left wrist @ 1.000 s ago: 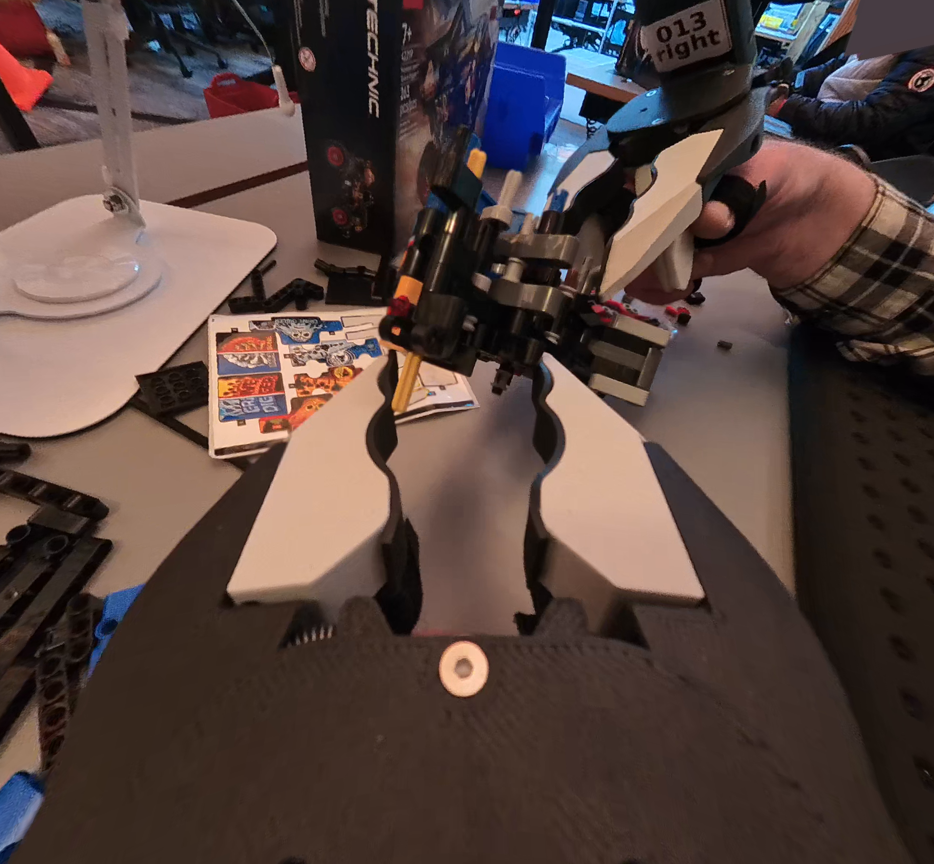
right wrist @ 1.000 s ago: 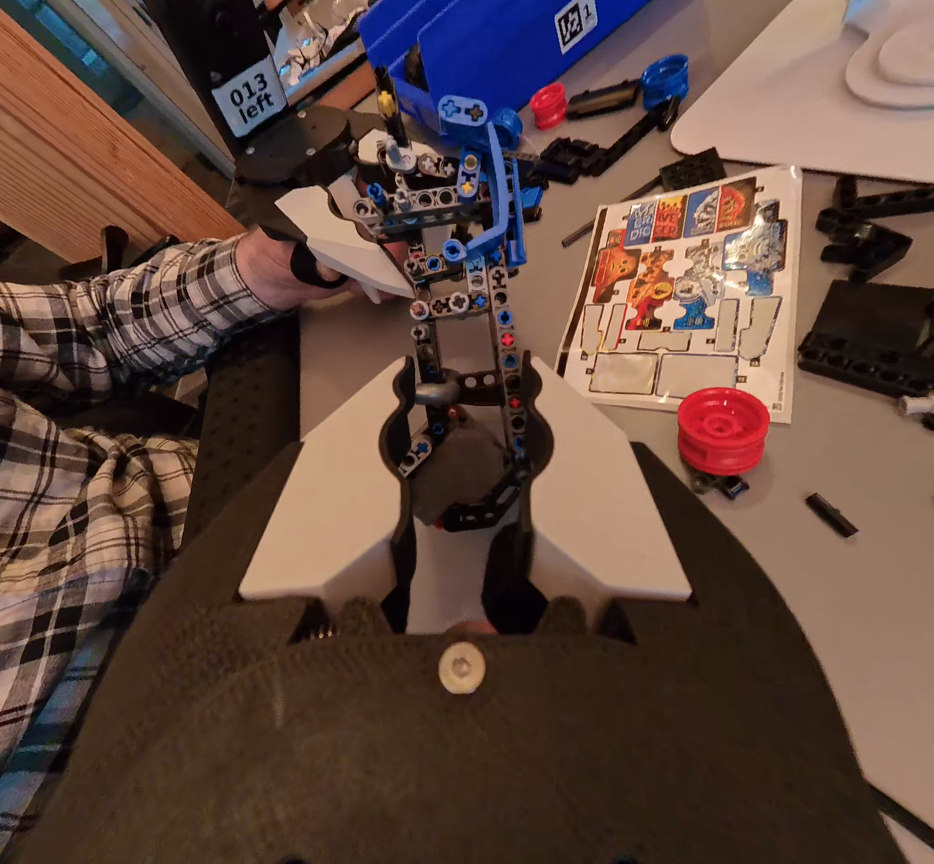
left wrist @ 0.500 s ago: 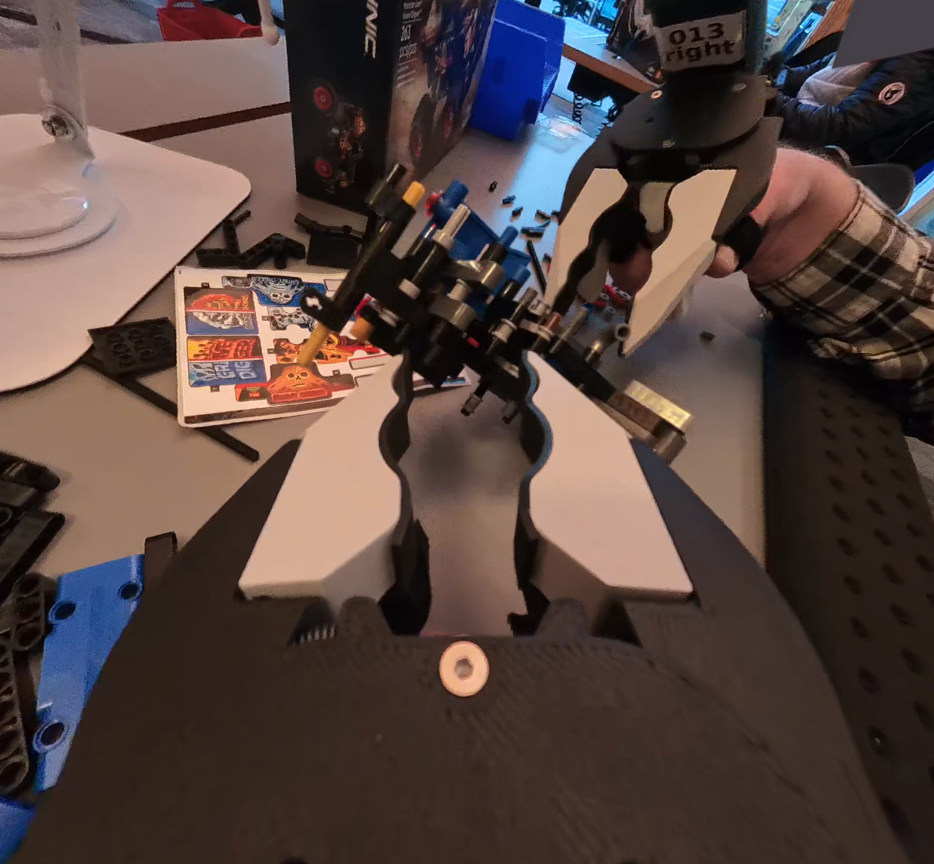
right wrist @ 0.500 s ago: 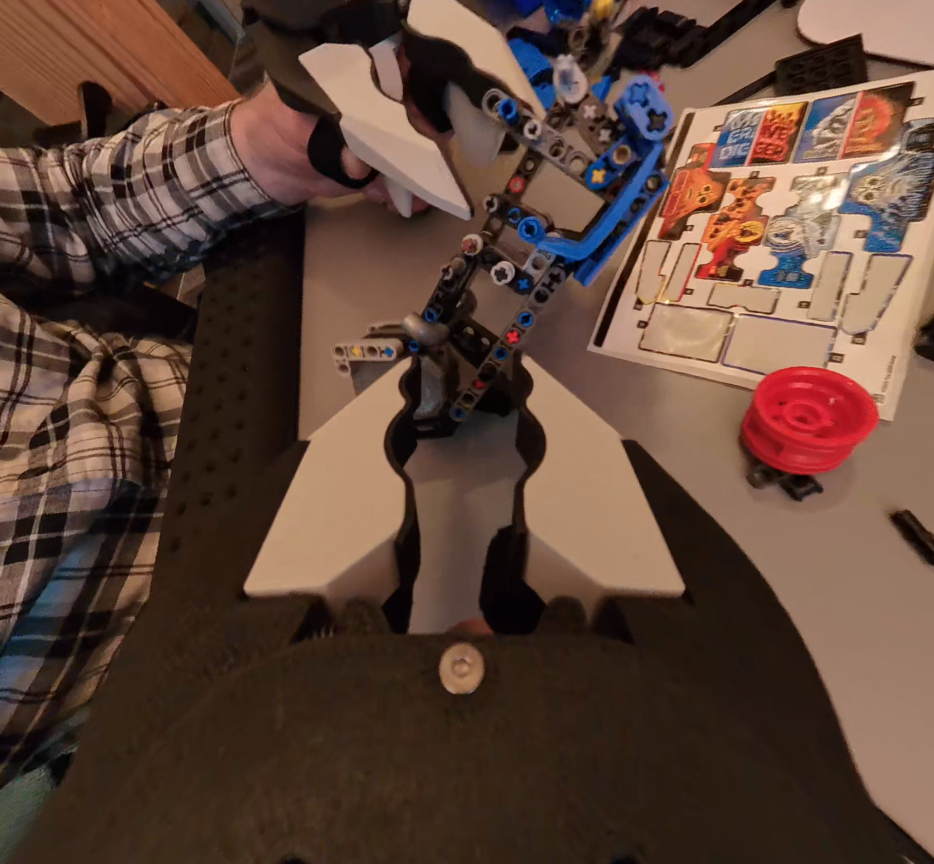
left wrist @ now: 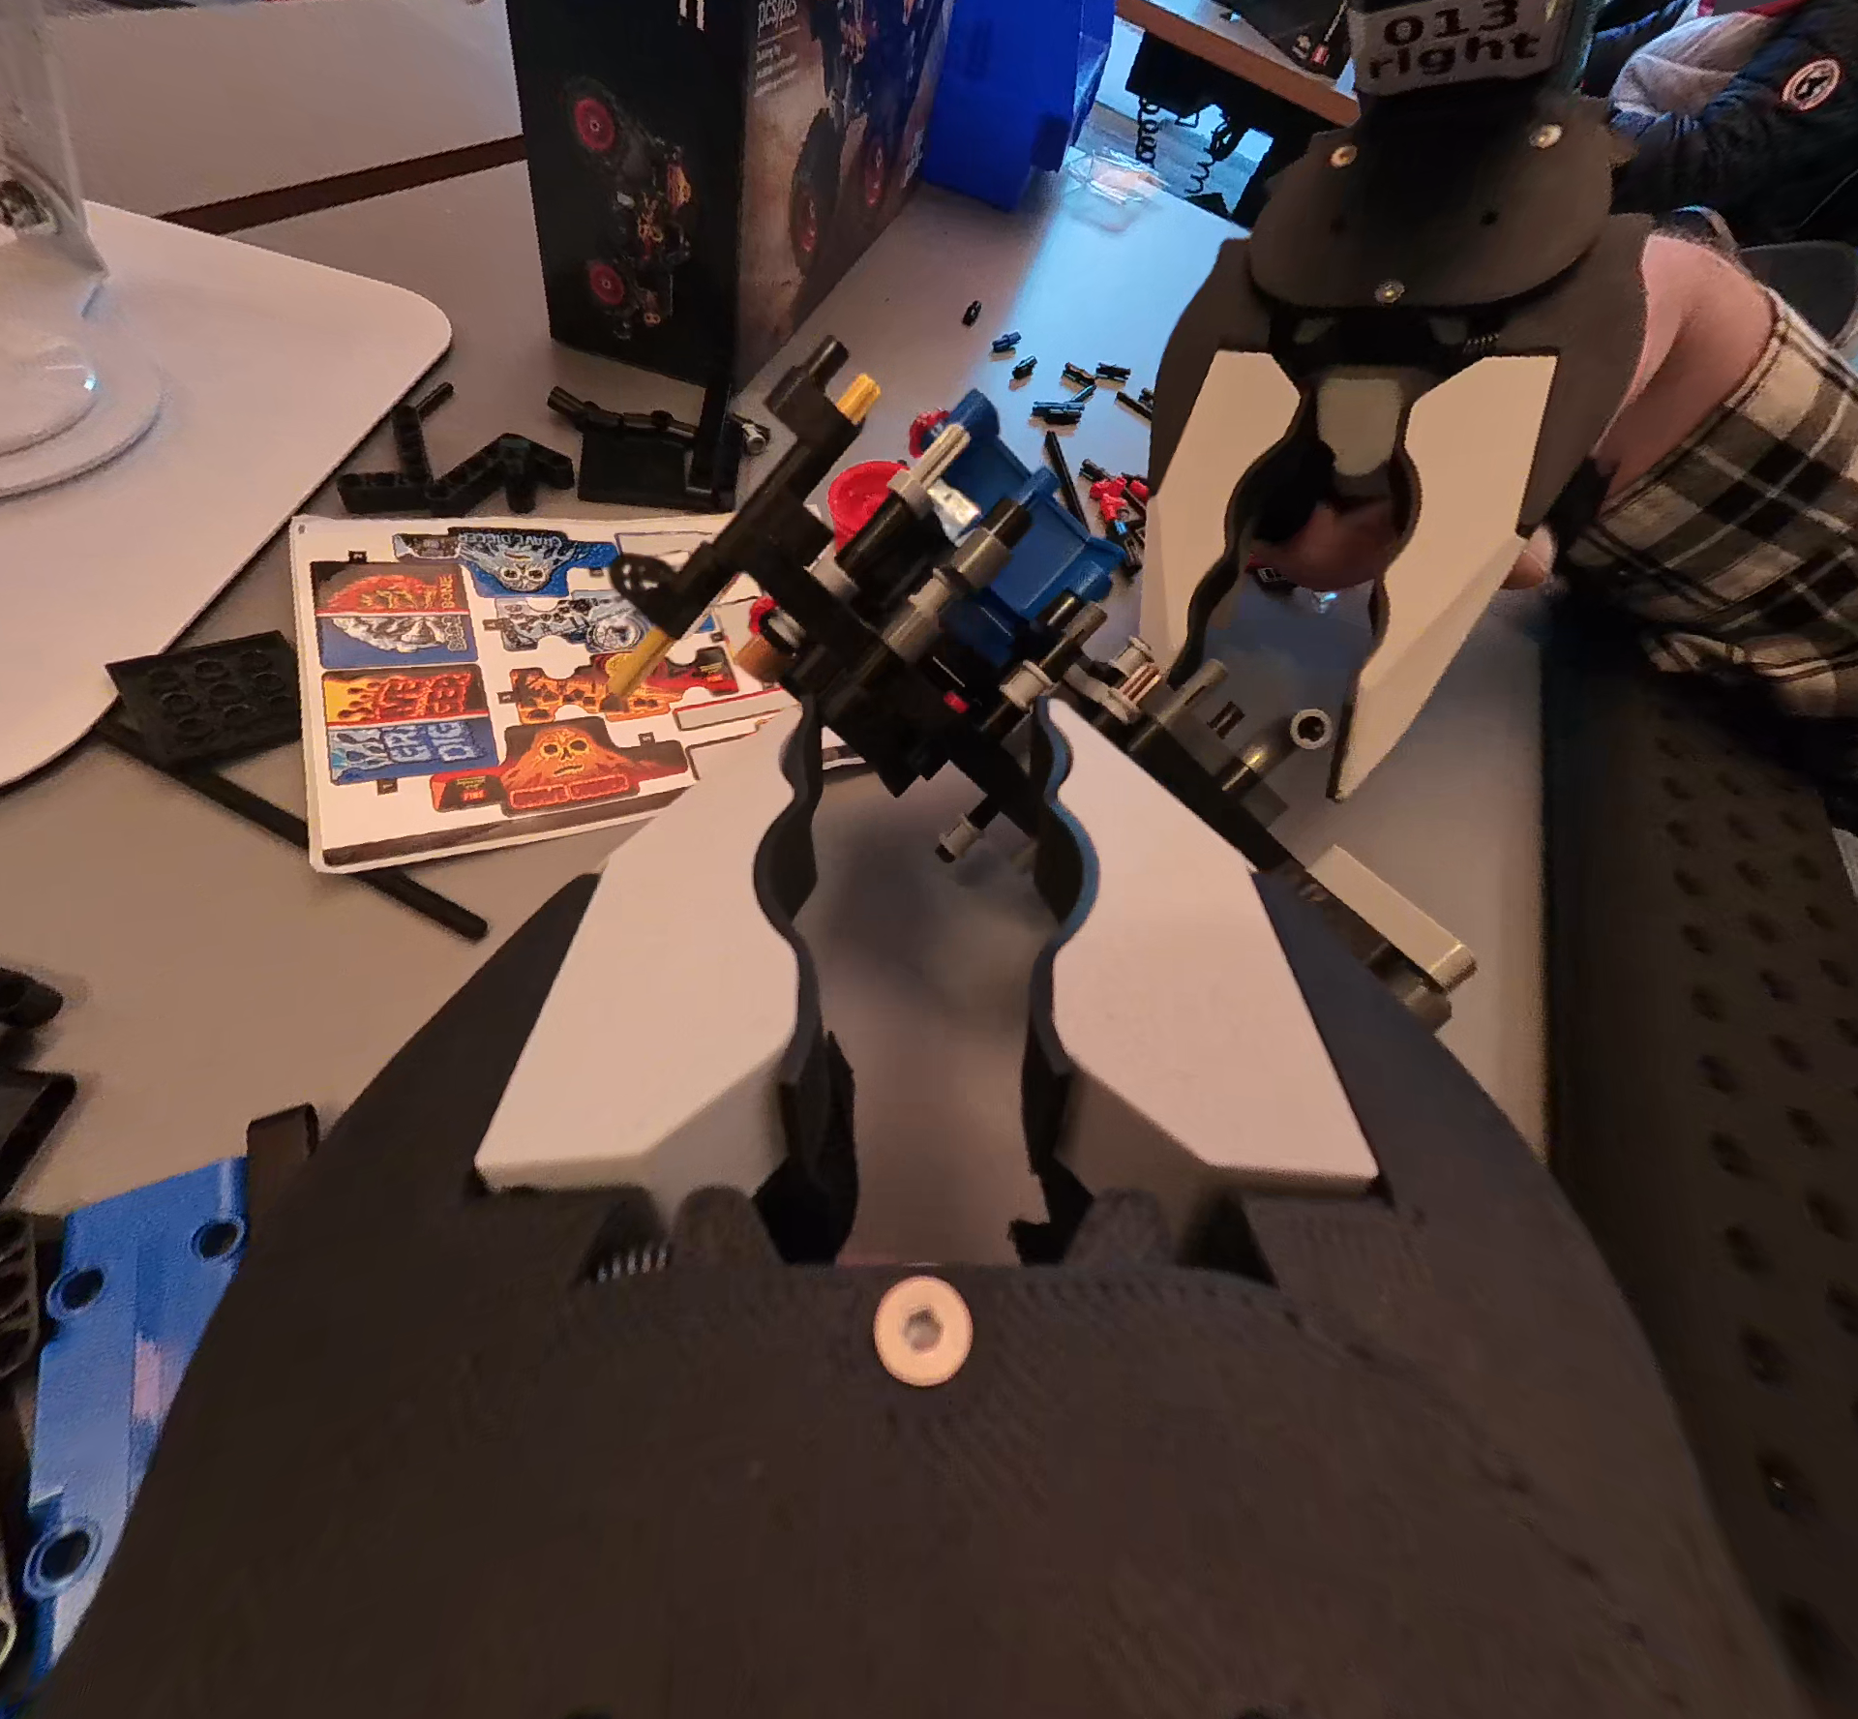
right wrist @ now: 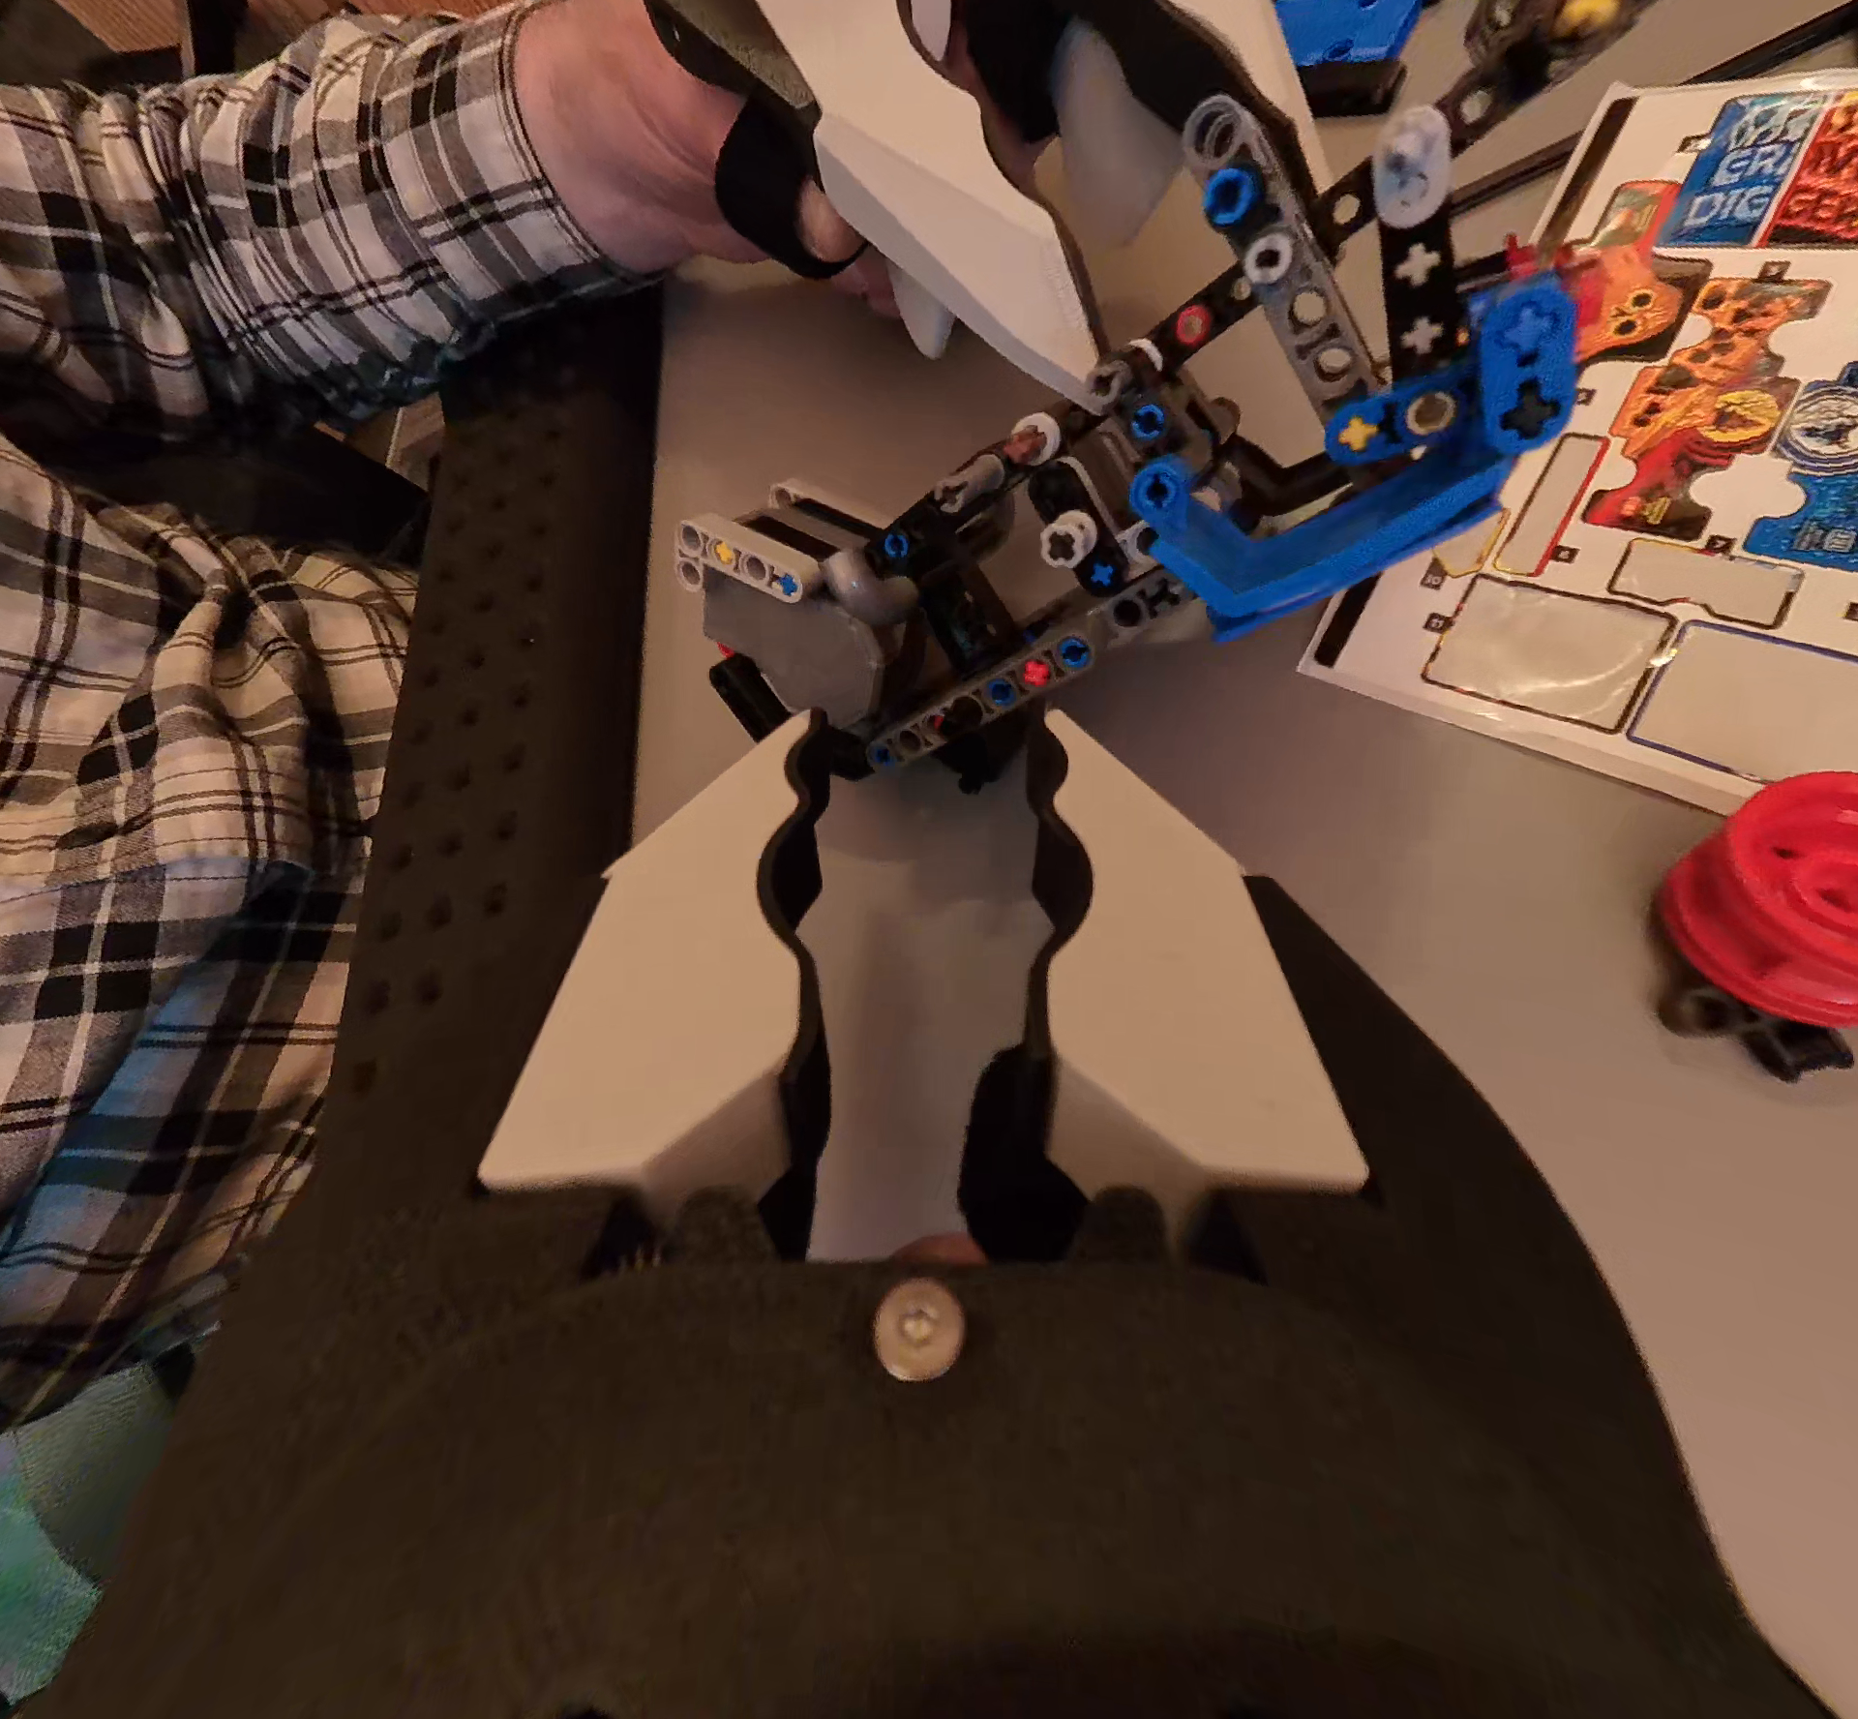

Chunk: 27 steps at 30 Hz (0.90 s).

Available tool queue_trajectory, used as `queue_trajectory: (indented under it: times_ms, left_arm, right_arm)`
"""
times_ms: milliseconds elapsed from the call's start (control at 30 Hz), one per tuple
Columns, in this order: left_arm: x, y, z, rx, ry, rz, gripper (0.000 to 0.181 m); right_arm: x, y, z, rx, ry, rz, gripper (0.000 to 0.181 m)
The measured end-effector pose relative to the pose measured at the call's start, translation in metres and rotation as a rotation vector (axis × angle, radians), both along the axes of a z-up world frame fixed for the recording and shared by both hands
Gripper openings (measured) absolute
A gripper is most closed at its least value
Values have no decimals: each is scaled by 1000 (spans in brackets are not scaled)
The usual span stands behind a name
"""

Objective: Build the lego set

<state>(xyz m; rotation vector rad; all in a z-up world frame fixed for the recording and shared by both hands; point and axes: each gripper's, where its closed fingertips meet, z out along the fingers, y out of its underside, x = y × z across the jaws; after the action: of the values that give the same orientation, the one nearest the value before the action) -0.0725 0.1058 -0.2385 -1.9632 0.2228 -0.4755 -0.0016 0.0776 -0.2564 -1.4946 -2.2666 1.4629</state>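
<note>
Grey table (left wrist: 231, 947): sticker sheet (left wrist: 473, 675) at 9 o'clock, set box (left wrist: 704, 82) at 11, lego chassis (left wrist: 905, 605) centre. Left gripper (left wrist: 920, 746) fingers clamp chassis. Right gripper (right wrist: 925, 746) fingers around chassis end, grip unclear. Since earlier: chassis lowered, tilted toward table; right gripper swung upright.

The lego chassis (right wrist: 1156, 544) is tipping over from the upright stance it had 1 second ago, and is now lying at a slant close over the table (right wrist: 1408, 917), its grey block end low. The right gripper (right wrist: 920, 746) is letting go: its fingers, which were clamping the frame, are now standing apart at its lower end. The left gripper (left wrist: 920, 746) is keeping its clamp while swinging nearer.
</note>
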Motion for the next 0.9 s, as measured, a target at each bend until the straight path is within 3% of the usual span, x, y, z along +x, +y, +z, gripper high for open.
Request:
queue_trajectory:
  times_ms: [600,900]
  left_arm:
    - [19,14,-10,-55,105,-59,37]
    - [21,13,-13,-68,146,-83,37]
  right_arm:
    - [20,12,-21,170,-79,51,44]
    - [19,30,-13,175,-41,-8,43]
